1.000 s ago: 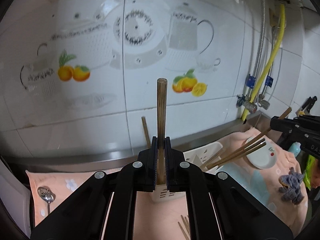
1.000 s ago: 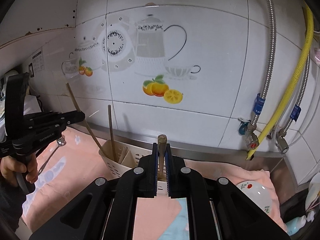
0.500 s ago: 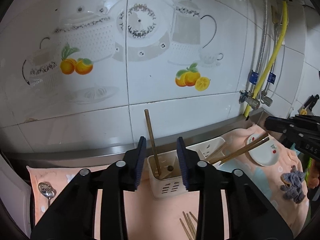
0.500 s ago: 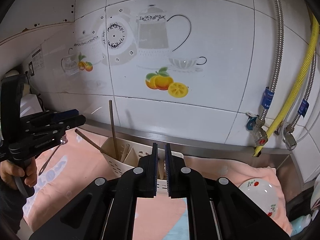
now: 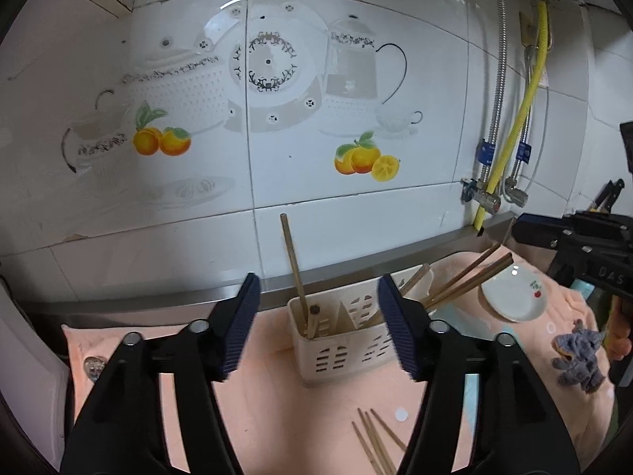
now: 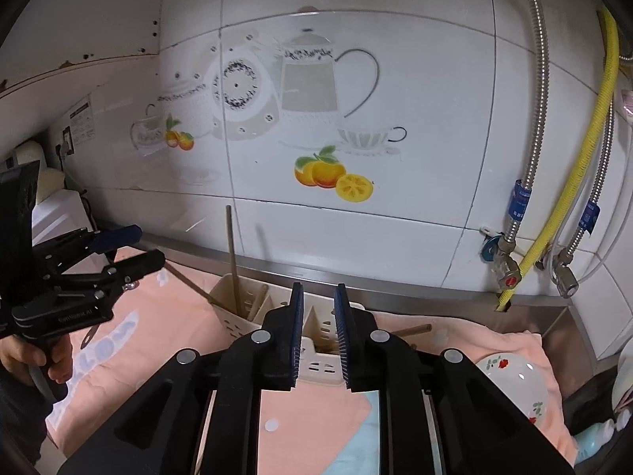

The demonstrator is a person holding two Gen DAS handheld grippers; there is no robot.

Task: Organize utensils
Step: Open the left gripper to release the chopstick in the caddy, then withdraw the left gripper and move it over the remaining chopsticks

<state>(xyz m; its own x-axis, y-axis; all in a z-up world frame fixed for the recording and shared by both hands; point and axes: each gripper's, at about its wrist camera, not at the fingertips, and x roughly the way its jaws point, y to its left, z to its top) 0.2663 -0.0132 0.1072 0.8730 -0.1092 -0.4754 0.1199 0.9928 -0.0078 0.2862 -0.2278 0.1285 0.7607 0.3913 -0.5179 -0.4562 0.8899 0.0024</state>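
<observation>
A cream slotted utensil holder (image 5: 344, 340) stands on the peach cloth against the tiled wall; it also shows in the right wrist view (image 6: 233, 308). Wooden chopsticks stand in it: one upright (image 5: 294, 265) in its left compartment, several leaning right (image 5: 467, 277). My left gripper (image 5: 318, 324) is wide open and empty, in front of the holder. My right gripper (image 6: 318, 336) is open a little and empty, just above the holder's right side. More loose chopsticks (image 5: 376, 439) lie on the cloth in front of the holder.
A white saucer with cherries (image 5: 512, 293) and a grey plush toy (image 5: 577, 356) lie to the right. A spoon (image 5: 93, 366) lies at the far left. Pipes and a yellow hose (image 6: 569, 182) run down the wall at right.
Both grippers held a chopstick a second ago. Each has let go of it into the holder and opened, the left one widely, and both have drawn back a little.
</observation>
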